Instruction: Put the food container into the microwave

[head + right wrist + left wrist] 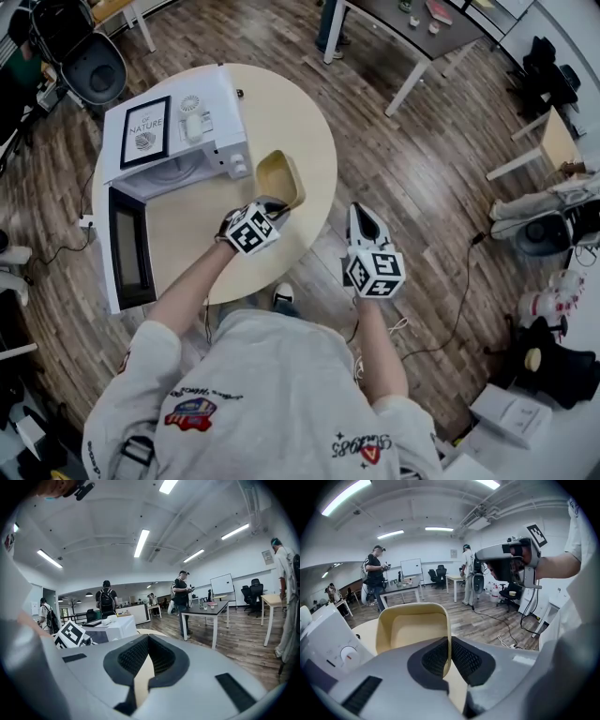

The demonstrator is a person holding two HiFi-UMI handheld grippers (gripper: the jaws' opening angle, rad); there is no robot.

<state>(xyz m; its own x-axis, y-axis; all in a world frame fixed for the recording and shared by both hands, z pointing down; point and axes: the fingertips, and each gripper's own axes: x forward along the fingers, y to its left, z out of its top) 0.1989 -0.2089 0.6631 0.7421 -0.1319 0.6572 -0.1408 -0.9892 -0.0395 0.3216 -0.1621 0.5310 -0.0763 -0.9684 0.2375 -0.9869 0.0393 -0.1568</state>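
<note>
Pale yellow, smooth-walled and round-cornered: food container (279, 178) pinched by one thin side wall between the black, ridged pads (468, 659) of the left gripper (274, 204), jaws clamped tight on it. Held over the near part of a round, light wooden table (291, 103), just beside the front corner of the microwave (202, 141) and outside it. Lower part of the container hidden behind the grey jaw housing in the left gripper view, hollow inside bare as far as visible. Contact with the tabletop impossible to make out.

White, boxy microwave with door (131, 248) swung wide toward the person, dark window panel set in a white frame. Cavity mostly hidden under the oven's own top in the head view, only a shadowed strip of the opening showing. Framed card (145, 131) lying flat on the top, beside a small white object too small to identify. Same oven cut off at the left edge of the left gripper view, with little more than a round knob (348, 654) and one corner visible.

Right gripper (362, 214) held off the table's edge over the wood-plank floor (422, 150), well apart from the container, jaws brought together on nothing, textured pads meeting at their tips in the right gripper view. Person cropped to grey sweatshirt shoulders and bare forearms.
</note>
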